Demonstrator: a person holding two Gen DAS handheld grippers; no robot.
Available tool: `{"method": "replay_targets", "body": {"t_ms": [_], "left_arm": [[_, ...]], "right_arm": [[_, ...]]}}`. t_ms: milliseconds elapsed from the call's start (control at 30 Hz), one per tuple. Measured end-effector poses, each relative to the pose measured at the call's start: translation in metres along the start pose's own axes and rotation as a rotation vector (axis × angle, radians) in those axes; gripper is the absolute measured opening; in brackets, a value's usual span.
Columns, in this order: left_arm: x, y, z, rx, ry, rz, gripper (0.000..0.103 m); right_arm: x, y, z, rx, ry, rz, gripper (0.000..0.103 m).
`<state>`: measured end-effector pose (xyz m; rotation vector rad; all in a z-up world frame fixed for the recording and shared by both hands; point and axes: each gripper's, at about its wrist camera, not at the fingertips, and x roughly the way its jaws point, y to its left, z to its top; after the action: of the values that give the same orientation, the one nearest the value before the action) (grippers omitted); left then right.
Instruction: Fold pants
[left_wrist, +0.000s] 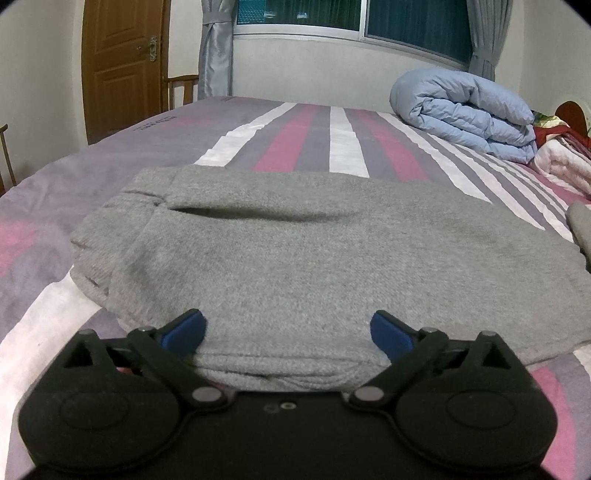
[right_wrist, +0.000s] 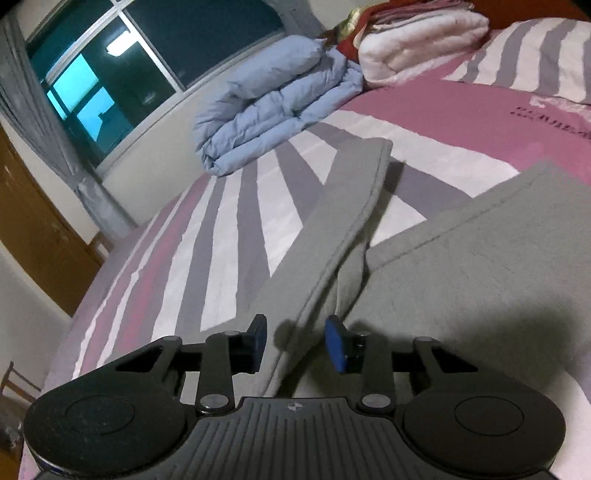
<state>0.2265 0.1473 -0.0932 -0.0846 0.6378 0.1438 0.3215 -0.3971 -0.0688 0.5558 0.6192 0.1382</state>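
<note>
Grey sweatpants (left_wrist: 258, 258) lie on a striped bed, waistband and pocket slit at the left in the left wrist view. My left gripper (left_wrist: 288, 332) is open, its blue pads on either side of the near folded edge of the pants. In the right wrist view the grey pants (right_wrist: 480, 277) spread to the right, with one leg (right_wrist: 351, 192) stretching away across the bed. My right gripper (right_wrist: 297, 341) is open with a raised fold of the leg's edge between its pads; the pads do not press it.
The bed sheet (left_wrist: 332, 133) has pink, grey and white stripes. A rolled light-blue duvet (left_wrist: 465, 110) and folded pink and white blankets (right_wrist: 417, 40) lie at the bed's far end. A wooden door (left_wrist: 122, 62), chair and curtained window stand behind.
</note>
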Motion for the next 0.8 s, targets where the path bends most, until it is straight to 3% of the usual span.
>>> {"method": "replay_targets", "body": {"t_ms": [100,133,233,333,433,533,600,667,700,767,800], "left_arm": [[0.0,-0.001,0.001,-0.005,0.003,0.004,0.093],[0.001,-0.002,0.001,-0.009,0.003,0.006,0.093],[0.002,-0.003,0.001,-0.008,0.002,0.016,0.094],[0.002,-0.004,0.002,-0.01,0.003,0.017,0.094],[0.002,-0.004,0.002,-0.019,0.001,0.022,0.095],[0.001,-0.004,0.002,-0.035,-0.003,0.035,0.095],[0.002,-0.006,0.002,-0.039,-0.001,0.046,0.095],[0.002,-0.007,0.002,-0.039,0.0,0.052,0.095],[0.002,-0.008,0.002,-0.039,0.0,0.053,0.095],[0.002,-0.008,0.002,-0.038,0.001,0.051,0.095],[0.002,-0.008,0.001,-0.039,0.0,0.049,0.095]], "right_arm": [[0.013,-0.004,0.007,0.004,0.022,-0.012,0.034],[0.015,-0.003,0.005,-0.003,0.022,-0.006,0.016],[0.004,0.0,0.003,-0.042,-0.018,0.006,0.007],[-0.023,0.0,-0.006,-0.066,-0.068,0.005,0.005],[-0.05,-0.011,-0.02,-0.071,-0.106,-0.065,0.005],[-0.057,-0.033,-0.039,-0.029,-0.04,-0.144,0.005],[-0.054,-0.05,-0.046,0.046,0.012,-0.12,0.006],[-0.066,-0.059,-0.04,0.107,-0.057,-0.062,0.008],[-0.071,-0.061,-0.036,0.115,-0.091,-0.051,0.013],[-0.075,-0.068,-0.027,0.117,-0.147,-0.067,0.036],[-0.072,-0.075,-0.022,0.135,-0.158,-0.062,0.038]]}}
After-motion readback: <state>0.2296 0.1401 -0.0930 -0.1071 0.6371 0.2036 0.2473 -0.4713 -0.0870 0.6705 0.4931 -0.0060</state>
